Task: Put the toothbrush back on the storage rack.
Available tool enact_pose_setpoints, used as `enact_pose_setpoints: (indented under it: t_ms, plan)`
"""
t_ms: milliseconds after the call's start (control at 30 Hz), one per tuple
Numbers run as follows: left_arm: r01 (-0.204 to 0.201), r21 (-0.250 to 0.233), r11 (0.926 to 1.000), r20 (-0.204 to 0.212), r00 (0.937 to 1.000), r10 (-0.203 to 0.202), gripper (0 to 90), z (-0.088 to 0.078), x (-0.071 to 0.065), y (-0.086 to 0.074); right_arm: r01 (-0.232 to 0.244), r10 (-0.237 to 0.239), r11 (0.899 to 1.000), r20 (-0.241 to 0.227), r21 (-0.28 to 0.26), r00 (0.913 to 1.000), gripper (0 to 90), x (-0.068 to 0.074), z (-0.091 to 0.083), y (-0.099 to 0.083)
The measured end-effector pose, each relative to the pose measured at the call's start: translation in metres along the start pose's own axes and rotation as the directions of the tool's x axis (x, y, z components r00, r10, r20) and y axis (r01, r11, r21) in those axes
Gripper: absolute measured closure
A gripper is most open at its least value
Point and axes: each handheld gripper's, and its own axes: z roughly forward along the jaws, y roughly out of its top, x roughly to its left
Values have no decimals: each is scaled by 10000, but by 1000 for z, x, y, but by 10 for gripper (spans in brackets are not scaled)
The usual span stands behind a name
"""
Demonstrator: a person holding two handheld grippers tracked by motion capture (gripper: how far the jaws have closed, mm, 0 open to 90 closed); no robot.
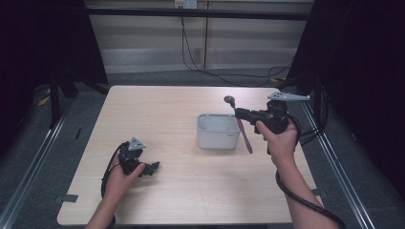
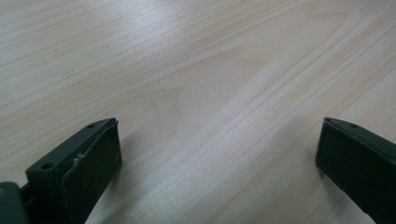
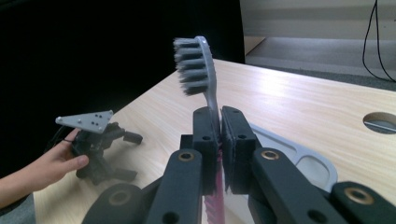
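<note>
Left gripper (image 1: 154, 167): nearest to you, low over the bare surface (image 1: 162, 109) at its near left. Its jaws stand wide apart with nothing between them; your left hand (image 1: 119, 179) holds it well away from the work.

Container (image 1: 218, 130): white, open-topped, standing at mid-surface between your two grippers. No contents can be made out from above.

Toothbrush (image 1: 244, 134): carried clear of the surface, just beside the container's right wall. Grey bristle head (image 3: 191, 65) up and away from you, pink handle end hanging down toward you.

Right gripper (image 3: 219, 122): jaws fully closed on the toothbrush at the slim grey stem just below the head.

Right hand (image 1: 277, 138): holds the gripper raised to the right of the container.

Handling: treat the toothbrush as light and fairly stiff, with some flex at the thin neck. Its smooth plastic stem is likely to pivot or slide between the pads if you swing it quickly.

Grip point: the present hold sits high, leaving the long handle free to swing. For firmer control, take hold lower, on the broader pink handle, never on the bristles.
</note>
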Motion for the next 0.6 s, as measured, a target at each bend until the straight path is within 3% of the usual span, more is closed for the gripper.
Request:
enact_pose_setpoints:
  t_ms: [600]
  plan:
    - [-4,-7,10000,40,10000,4,0,0,0,0,90,-81,9979,154,-645,9998,849,5,10,15]
